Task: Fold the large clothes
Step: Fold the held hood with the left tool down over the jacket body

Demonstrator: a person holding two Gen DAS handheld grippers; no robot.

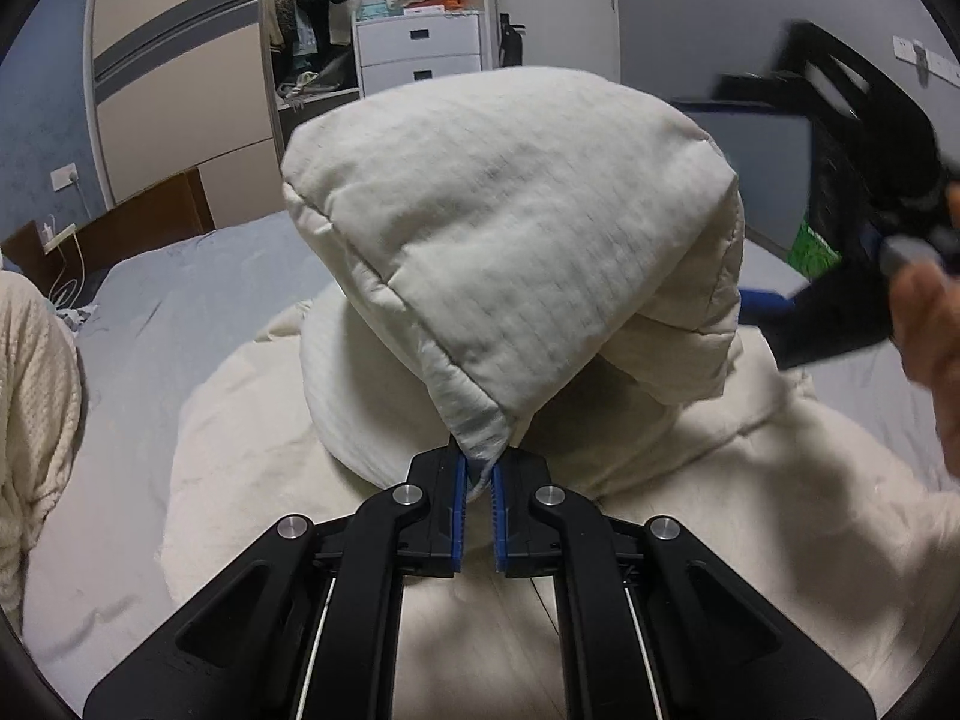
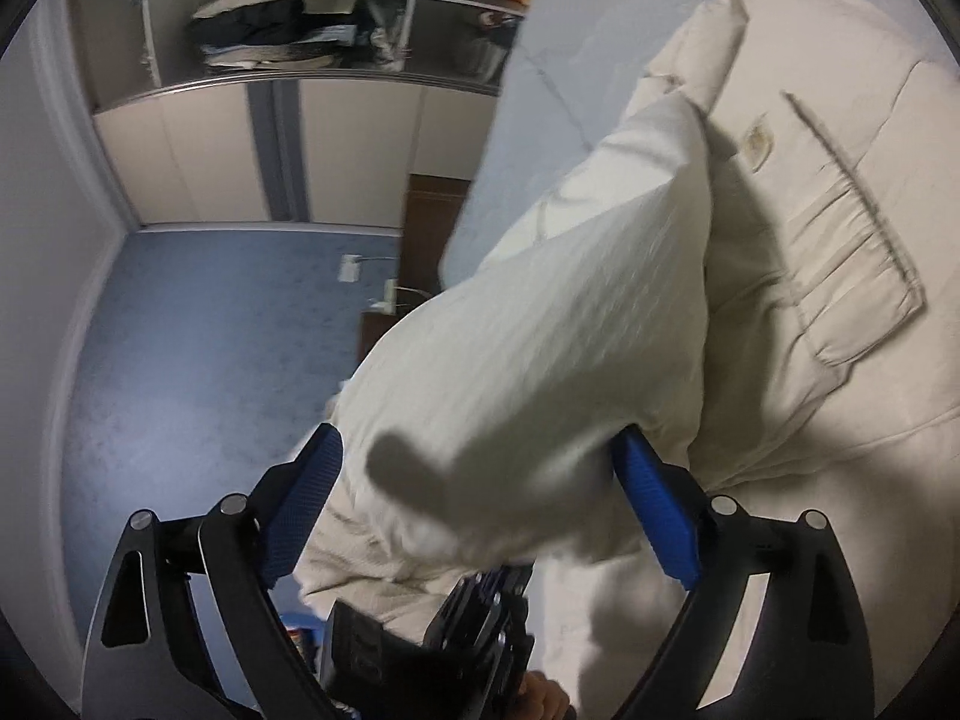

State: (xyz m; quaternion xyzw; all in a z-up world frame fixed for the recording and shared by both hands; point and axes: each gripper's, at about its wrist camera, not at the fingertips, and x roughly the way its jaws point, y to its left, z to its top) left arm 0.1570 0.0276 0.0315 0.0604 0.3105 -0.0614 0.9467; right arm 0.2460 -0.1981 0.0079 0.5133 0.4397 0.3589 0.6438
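A cream padded jacket [image 1: 690, 540] lies spread on the bed. My left gripper [image 1: 478, 468] is shut on the tip of its puffy hood [image 1: 510, 228] and holds the hood lifted above the jacket. My right gripper [image 2: 480, 468] is open, its blue pads [image 2: 654, 510] standing wide on either side of the raised hood [image 2: 540, 360]; it also shows blurred at the right in the left wrist view [image 1: 852, 228]. The jacket's body with a flap pocket [image 2: 840, 252] lies to the right in the right wrist view. The left gripper's body [image 2: 468, 630] shows below the hood there.
The bed has a pale blue sheet [image 1: 180, 300] and a brown headboard [image 1: 150, 210]. A cream knit garment [image 1: 36, 420] lies at the left edge. A wardrobe [image 1: 180, 90] and a white drawer unit [image 1: 420, 48] stand beyond the bed.
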